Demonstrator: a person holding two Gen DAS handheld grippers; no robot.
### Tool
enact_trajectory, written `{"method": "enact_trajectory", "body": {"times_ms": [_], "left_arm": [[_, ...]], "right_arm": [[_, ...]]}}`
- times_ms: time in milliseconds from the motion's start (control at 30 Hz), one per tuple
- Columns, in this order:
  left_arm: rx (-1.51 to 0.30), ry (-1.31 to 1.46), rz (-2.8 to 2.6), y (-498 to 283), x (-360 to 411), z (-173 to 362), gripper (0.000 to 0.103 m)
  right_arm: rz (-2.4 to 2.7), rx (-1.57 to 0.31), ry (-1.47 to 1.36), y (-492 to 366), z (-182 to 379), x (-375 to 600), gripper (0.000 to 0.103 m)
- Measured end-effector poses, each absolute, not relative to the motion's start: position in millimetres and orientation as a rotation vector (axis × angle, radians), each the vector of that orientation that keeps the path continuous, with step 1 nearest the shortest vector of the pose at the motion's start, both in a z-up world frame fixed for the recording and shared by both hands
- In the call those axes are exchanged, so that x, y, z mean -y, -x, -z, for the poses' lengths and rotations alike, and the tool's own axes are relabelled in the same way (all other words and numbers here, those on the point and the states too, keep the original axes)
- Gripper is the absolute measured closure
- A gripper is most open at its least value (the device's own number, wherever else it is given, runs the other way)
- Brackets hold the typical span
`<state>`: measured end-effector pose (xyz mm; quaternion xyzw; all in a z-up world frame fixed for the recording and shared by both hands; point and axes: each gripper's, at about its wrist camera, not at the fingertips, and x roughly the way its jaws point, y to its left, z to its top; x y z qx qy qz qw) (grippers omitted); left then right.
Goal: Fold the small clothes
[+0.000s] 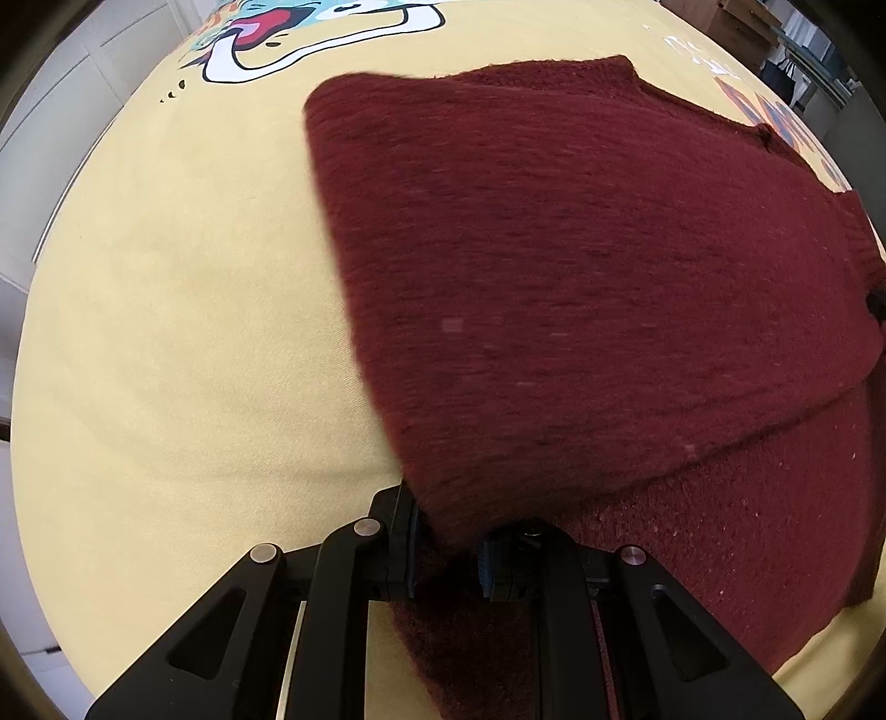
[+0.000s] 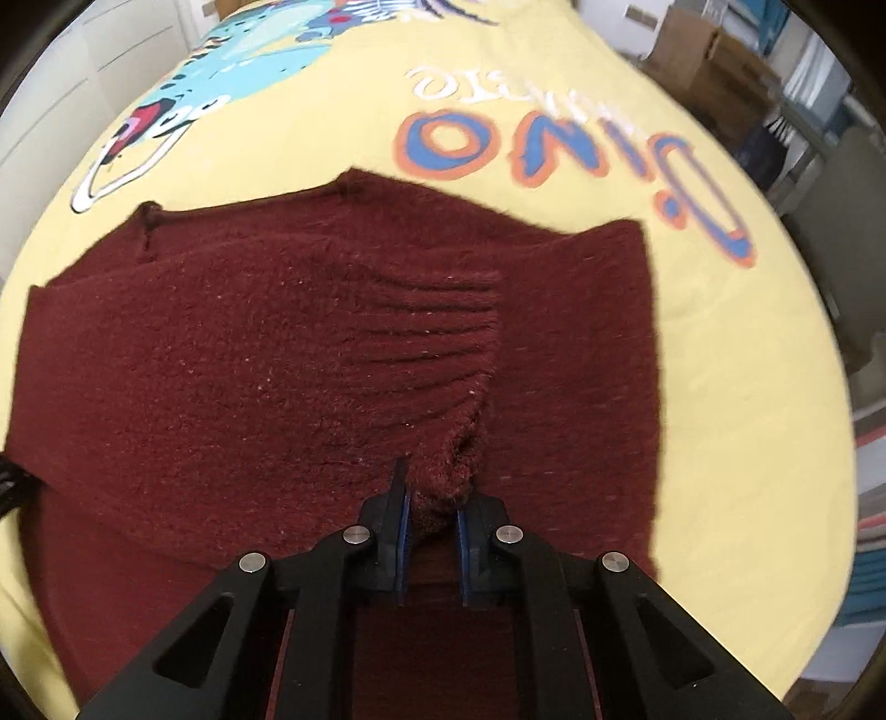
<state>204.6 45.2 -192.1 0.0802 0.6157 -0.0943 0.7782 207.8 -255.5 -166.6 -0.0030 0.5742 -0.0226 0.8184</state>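
Observation:
A dark red knitted sweater (image 1: 581, 266) lies on a yellow printed sheet (image 1: 183, 332). In the left wrist view my left gripper (image 1: 446, 545) is shut on a lifted edge of the sweater, and the raised flap hangs over the lower layer. In the right wrist view the sweater (image 2: 232, 354) spreads across the sheet (image 2: 736, 354). My right gripper (image 2: 432, 518) is shut on the ribbed cuff of a sleeve (image 2: 443, 465), which bunches between the blue pads. The cloth under both grippers hides the fingertips.
The sheet carries a cartoon print (image 1: 310, 27) and coloured lettering (image 2: 554, 149). White cabinet doors (image 2: 66, 72) stand at the left. Cardboard boxes (image 2: 698, 50) and stacked items stand beyond the bed's right edge.

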Motion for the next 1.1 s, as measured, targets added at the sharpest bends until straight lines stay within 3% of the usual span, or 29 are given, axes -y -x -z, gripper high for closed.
{"method": "enact_trajectory", "body": {"times_ms": [167, 267, 333, 367, 400, 433, 467, 500, 633, 667, 833, 967, 1100], "left_arm": [[-1.329, -0.16, 0.198, -206, -49, 194, 0.089], [-1.291, -0.169, 0.194, -202, -49, 193, 0.088], [-1.264, -0.178, 0.179, -196, -49, 191, 0.084], [-1.252, -0.185, 0.165, -194, -49, 190, 0.077], [-1.235, -0.212, 0.138, -192, -49, 188, 0.06], [-1.22, -0.235, 0.113, -190, -49, 185, 0.048], [-1.209, -0.248, 0.096, -188, -51, 181, 0.02], [-1.212, -0.23, 0.107, -186, -53, 178, 0.006], [-1.193, -0.109, 0.136, -175, -67, 151, 0.005], [-1.169, -0.1, 0.136, -172, -67, 143, 0.001], [-1.075, -0.063, 0.218, -170, -39, 114, 0.001], [-1.063, -0.096, 0.251, -177, -2, 119, 0.001], [-1.097, -0.076, 0.263, -188, 20, 160, 0.001]], "right_arm": [[0.075, -1.256, 0.022, -206, 186, 264, 0.091], [0.067, -1.248, 0.001, -206, 184, 264, 0.085], [0.091, -1.235, 0.017, -204, 181, 269, 0.063], [0.107, -1.222, 0.026, -202, 179, 271, 0.055], [0.112, -1.213, 0.027, -202, 178, 273, 0.04], [0.111, -1.204, 0.014, -198, 176, 276, 0.033], [0.106, -1.193, 0.0, -196, 173, 279, 0.032], [0.107, -1.167, -0.018, -192, 167, 282, 0.029], [0.093, -1.089, -0.046, -177, 142, 279, 0.022], [0.079, -1.073, -0.052, -178, 135, 272, 0.02], [-0.023, -1.0, -0.045, -173, 111, 235, 0.0], [-0.083, -0.971, -0.004, -162, 111, 201, 0.0], [-0.118, -0.975, 0.042, -167, 134, 182, 0.0]]}}
